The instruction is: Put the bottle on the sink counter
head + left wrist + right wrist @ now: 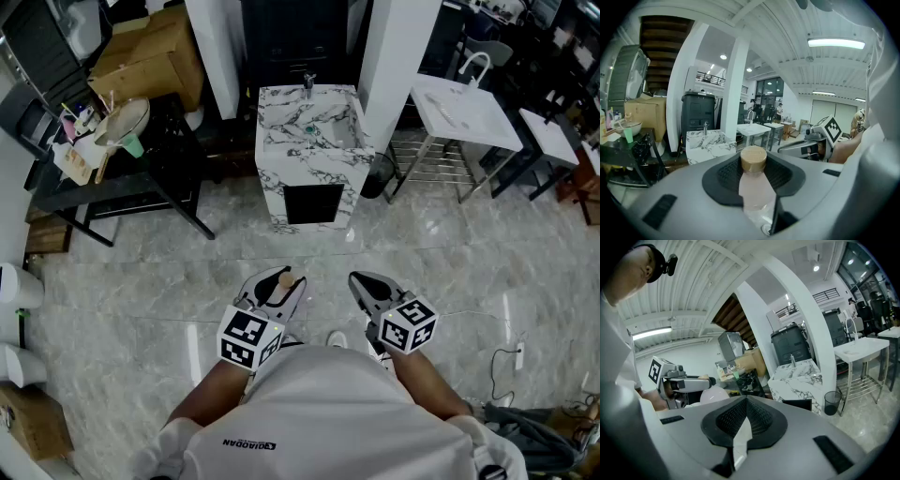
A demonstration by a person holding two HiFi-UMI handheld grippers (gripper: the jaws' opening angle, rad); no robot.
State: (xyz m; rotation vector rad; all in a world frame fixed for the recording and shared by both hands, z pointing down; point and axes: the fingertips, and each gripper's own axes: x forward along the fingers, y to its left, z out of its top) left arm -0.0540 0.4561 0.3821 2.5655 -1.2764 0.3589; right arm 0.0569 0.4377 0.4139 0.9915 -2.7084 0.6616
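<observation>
A pale pink bottle [757, 192] with a tan cap [753, 159] stands upright between the jaws of my left gripper [754, 180], which is shut on its body. In the head view this gripper [274, 289] is low in front of the person, the cap [286, 278] poking out at its tip. My right gripper [364, 281] is beside it, shut with nothing held; its pads [759, 420] meet at the tip. The marble sink counter [281, 141] with a faucet [309, 86] stands ahead across the floor, some way from both grippers. The right gripper view also shows this marble sink counter [799, 380].
A black rack [112, 183] with bowls and bottles stands at the left, cardboard boxes [155, 56] behind it. A white basin table [464, 112] on a metal stand is at the right. A dark waste bin [378, 175] sits beside the counter. A cable and plug [518, 356] lie on the floor.
</observation>
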